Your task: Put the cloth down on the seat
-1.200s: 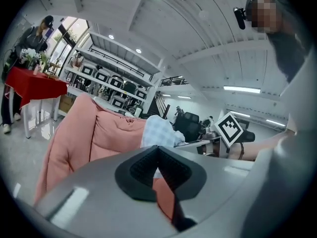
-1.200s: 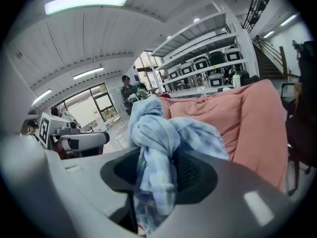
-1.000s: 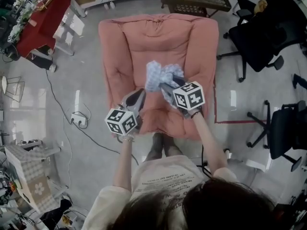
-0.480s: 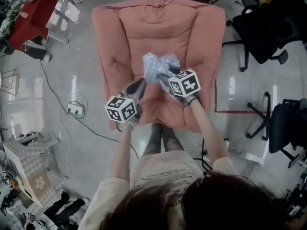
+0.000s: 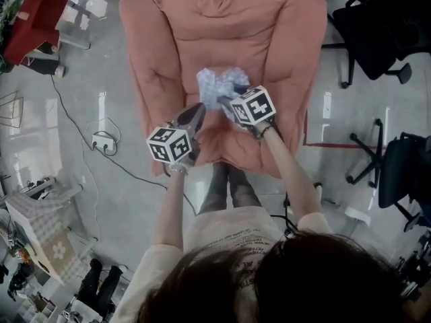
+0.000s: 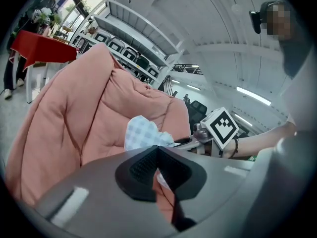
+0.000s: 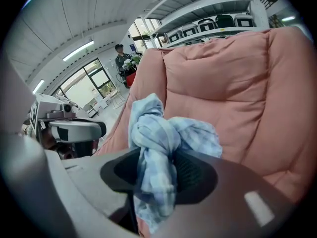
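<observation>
A pale blue checked cloth (image 5: pixel 219 85) hangs bunched over the seat (image 5: pixel 232 147) of a pink armchair. My right gripper (image 5: pixel 226 102) is shut on the cloth (image 7: pixel 163 133), which is pinched between the pads and spills out above and below them. The left gripper (image 5: pixel 196 115) hovers just left of it over the seat's front, jaws together with nothing in them. In the left gripper view the cloth (image 6: pixel 141 133) shows beyond the closed left gripper (image 6: pixel 157 155), with the right gripper's marker cube (image 6: pixel 221 126) beside it.
The armchair's padded back (image 5: pixel 222 25) and arms enclose the seat. Black office chairs (image 5: pixel 380 32) stand to the right, one more (image 5: pixel 404 173) lower down. A red-covered table (image 5: pixel 34 12) is at the far left. A power strip (image 5: pixel 101 142) with a cable lies on the floor.
The head view has moved forward over the armchair, which now fills more of the frame. Both grippers have kept their places over the seat, the right one still holding the cloth.
</observation>
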Available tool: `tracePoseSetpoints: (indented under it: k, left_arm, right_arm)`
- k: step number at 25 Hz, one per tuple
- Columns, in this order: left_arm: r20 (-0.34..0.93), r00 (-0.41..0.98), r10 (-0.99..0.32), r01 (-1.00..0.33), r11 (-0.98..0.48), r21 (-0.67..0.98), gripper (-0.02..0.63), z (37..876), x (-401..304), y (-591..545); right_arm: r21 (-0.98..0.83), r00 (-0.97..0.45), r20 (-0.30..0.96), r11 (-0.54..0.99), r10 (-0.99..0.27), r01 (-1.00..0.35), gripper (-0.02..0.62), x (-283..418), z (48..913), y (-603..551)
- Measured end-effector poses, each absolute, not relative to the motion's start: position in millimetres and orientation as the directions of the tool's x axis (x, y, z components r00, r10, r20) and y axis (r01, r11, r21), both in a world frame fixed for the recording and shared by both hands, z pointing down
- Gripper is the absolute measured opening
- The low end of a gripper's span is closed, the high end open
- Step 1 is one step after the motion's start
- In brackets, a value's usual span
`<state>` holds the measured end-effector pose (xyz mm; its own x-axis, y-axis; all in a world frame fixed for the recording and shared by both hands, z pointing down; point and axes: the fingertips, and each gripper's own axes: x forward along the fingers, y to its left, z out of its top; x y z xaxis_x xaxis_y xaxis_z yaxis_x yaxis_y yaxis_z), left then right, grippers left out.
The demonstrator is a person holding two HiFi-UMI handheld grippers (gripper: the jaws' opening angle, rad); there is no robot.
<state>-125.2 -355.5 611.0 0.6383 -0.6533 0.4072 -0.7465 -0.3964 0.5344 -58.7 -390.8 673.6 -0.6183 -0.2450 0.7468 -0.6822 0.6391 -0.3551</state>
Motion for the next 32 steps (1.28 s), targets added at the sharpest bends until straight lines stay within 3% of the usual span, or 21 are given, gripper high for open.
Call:
tracePoseSetpoints:
  k: [25,32]
  left_arm:
    - [0.461,0.644,-0.610,-0.735,-0.328,0.593,-0.014,646.3,-121.1,-358.5]
    - [0.448,0.659,-0.604,-0.715,-0.317,0.623,-0.014,647.2,-120.6,-357.6]
  right_arm:
    - [-0.306,-0.471,0.870,0.590,-0.146,-0.747,0.190,-56.8,735.6,-388.1]
    - [-0.366,-0.488,0.868,0.546,-0.092,-0.753,0.242,-57.5,755.9,-370.0]
